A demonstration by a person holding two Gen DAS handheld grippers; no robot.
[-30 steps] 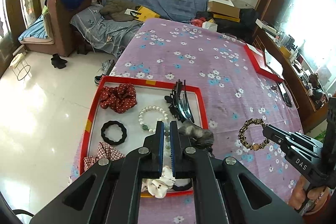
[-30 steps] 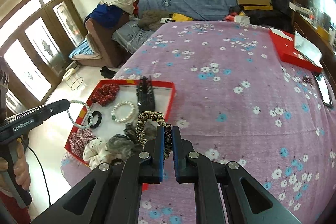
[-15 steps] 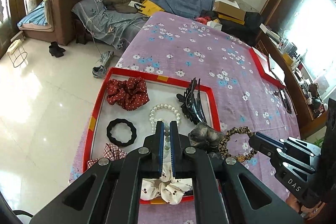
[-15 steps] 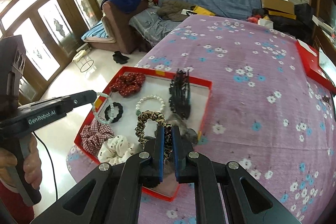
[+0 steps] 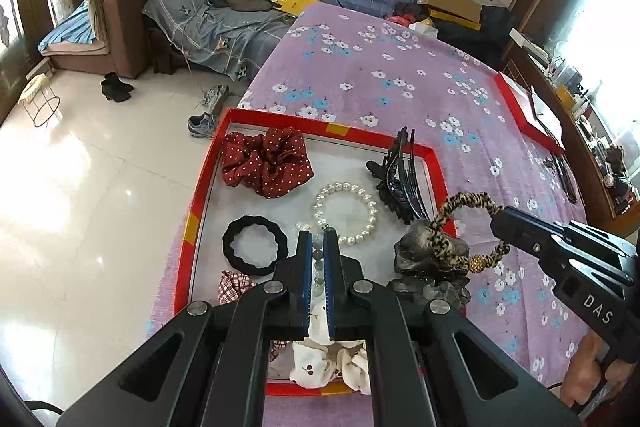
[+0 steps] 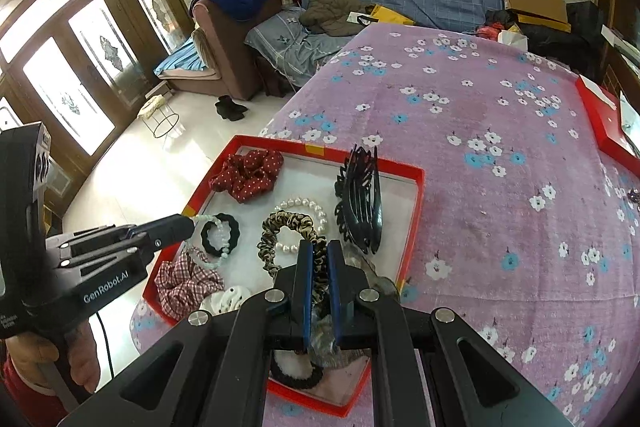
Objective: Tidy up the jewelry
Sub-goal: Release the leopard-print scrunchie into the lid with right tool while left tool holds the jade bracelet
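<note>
A red tray (image 5: 200,195) with a white floor lies on the purple flowered cloth. Over its near half my left gripper (image 5: 318,233) is shut on a pale green bead bracelet (image 5: 318,261), which hangs as a loop (image 6: 216,245) from the left gripper (image 6: 188,223) in the right wrist view. My right gripper (image 6: 320,245) is shut on a leopard-print scrunchie (image 6: 286,227) above the tray (image 6: 416,211). From the left wrist, the right gripper (image 5: 500,219) holds that scrunchie (image 5: 444,223) over the tray's right rim.
In the tray lie a red dotted scrunchie (image 5: 266,161), a black hair tie (image 5: 255,244), a pearl bracelet (image 5: 346,213), black hair claws (image 5: 400,179), a grey-gold scrunchie (image 5: 428,255), plaid and white scrunchies. A red box (image 6: 604,127) sits far right. Floor drops off left.
The right gripper carried the leopard scrunchie left, from over the bare cloth to over the tray. The left gripper sank closer to the tray with the green beads still in it.
</note>
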